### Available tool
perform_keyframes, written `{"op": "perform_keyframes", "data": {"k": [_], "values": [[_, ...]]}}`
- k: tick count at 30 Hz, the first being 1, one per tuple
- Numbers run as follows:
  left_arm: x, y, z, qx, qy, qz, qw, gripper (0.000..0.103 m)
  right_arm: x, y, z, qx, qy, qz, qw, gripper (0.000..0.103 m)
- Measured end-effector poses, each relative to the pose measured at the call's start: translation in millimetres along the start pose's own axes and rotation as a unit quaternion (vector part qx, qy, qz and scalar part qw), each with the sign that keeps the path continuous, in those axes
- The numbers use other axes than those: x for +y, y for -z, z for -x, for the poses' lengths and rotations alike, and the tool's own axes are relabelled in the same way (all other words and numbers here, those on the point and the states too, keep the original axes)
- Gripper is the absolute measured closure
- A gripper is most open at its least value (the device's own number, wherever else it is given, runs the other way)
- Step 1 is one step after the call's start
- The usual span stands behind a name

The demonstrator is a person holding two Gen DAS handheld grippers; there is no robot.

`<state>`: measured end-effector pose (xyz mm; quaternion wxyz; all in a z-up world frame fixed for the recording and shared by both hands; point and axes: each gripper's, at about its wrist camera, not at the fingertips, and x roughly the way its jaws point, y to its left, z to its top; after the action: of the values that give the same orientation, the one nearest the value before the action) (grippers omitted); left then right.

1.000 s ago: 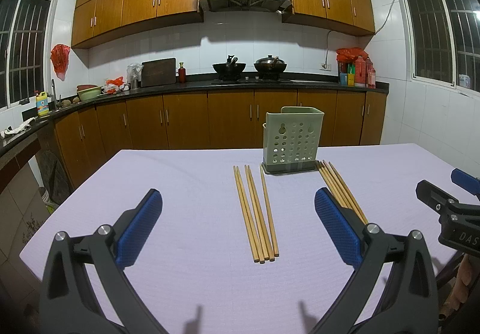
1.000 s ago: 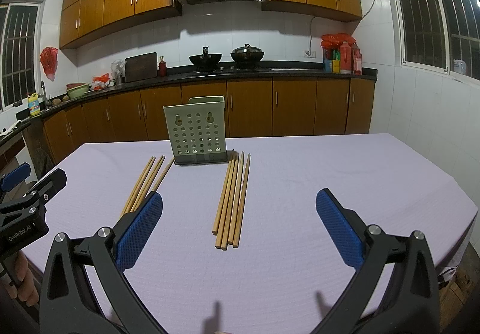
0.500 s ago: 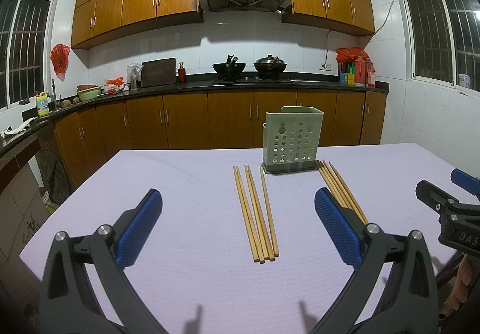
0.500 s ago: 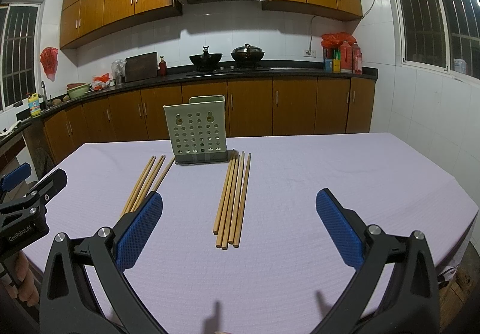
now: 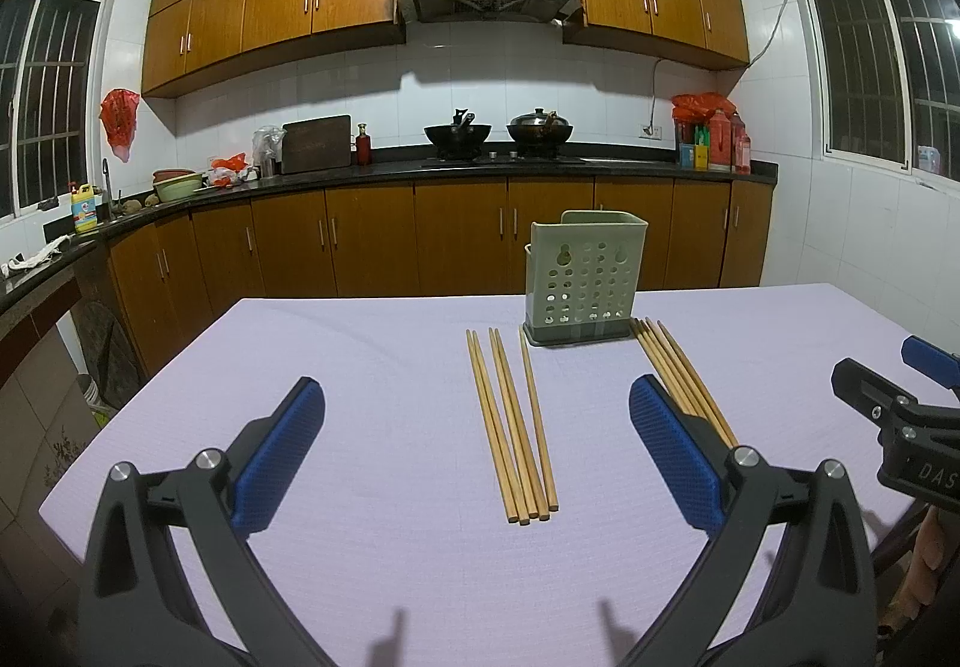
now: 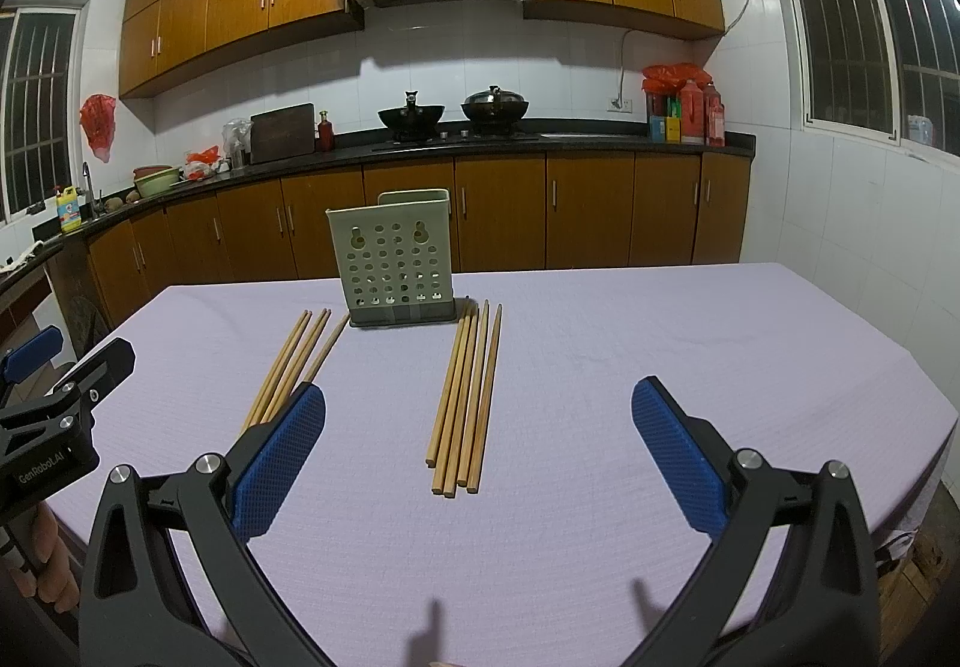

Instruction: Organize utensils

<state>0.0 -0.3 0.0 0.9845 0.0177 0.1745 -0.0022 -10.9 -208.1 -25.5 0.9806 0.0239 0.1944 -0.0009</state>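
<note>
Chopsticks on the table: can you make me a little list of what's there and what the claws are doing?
left chopstick bunch: five, flat on the tablecloth
right chopstick bunch: five, flat, right of the holder
holder: green holed utensil holder, upright, no chopsticks showing inside
left claw: open, holding nothing
right claw: open, holding nothing

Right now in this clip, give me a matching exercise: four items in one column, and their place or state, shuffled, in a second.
Items:
1. green holder
2. left chopstick bundle
3. right chopstick bundle
4. left tool

Place or state:
A. flat on the cloth, in front of the right tool
B. open, holding nothing
C. upright at the far side of the table
D. flat on the cloth, between the left tool's pads

Pairs: 1-C, 2-D, 3-A, 4-B
</note>
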Motion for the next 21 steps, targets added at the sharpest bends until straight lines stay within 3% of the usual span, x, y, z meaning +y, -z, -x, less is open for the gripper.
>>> {"op": "perform_keyframes", "data": {"k": [21], "values": [[-0.1,0.0,-0.1,0.001,0.000,-0.001,1.0000,0.004,0.7,1.1,-1.9,0.001,0.000,-0.001,1.000,0.002]]}}
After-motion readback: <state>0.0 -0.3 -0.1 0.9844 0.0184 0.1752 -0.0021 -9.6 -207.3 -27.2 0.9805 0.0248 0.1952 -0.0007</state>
